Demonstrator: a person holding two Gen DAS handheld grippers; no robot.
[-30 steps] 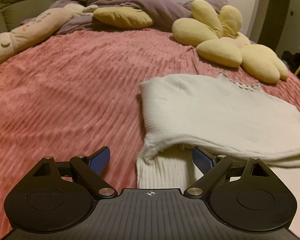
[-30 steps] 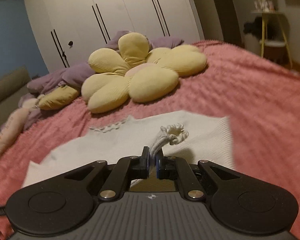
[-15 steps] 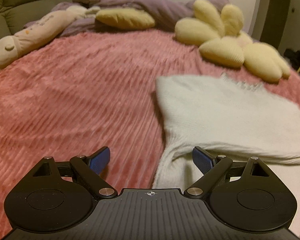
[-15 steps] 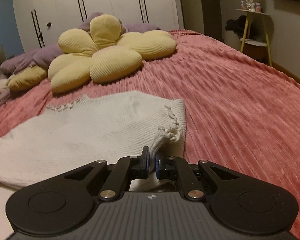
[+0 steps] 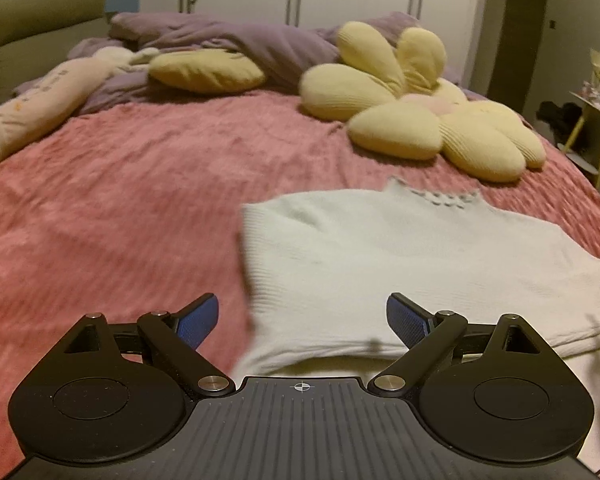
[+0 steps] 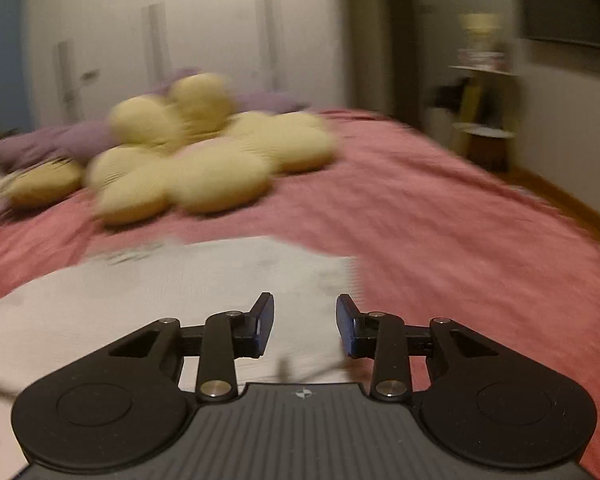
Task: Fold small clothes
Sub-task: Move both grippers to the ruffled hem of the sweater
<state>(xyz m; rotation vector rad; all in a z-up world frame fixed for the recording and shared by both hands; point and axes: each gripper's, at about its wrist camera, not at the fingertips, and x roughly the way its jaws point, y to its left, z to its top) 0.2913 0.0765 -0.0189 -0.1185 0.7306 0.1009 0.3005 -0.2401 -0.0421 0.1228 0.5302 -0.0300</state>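
Released since a second ago: sleeve cuff now lies on the white sweater (image 5: 400, 256).
Right gripper (image 6: 305, 322) is opening, empty; left gripper (image 5: 302, 320) gapes empty; folding the body remains.

Black left gripper (image 5: 302, 322), blue-padded jaws, silver screws, ribbed housing.

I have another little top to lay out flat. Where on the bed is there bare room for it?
The widest bare stretch of pink bedspread lies left of the white sweater, below the long plush toy. Another runs right of the sweater toward the bed's edge. The head of the bed is crowded: flower cushion, yellow pillow, purple duvet.
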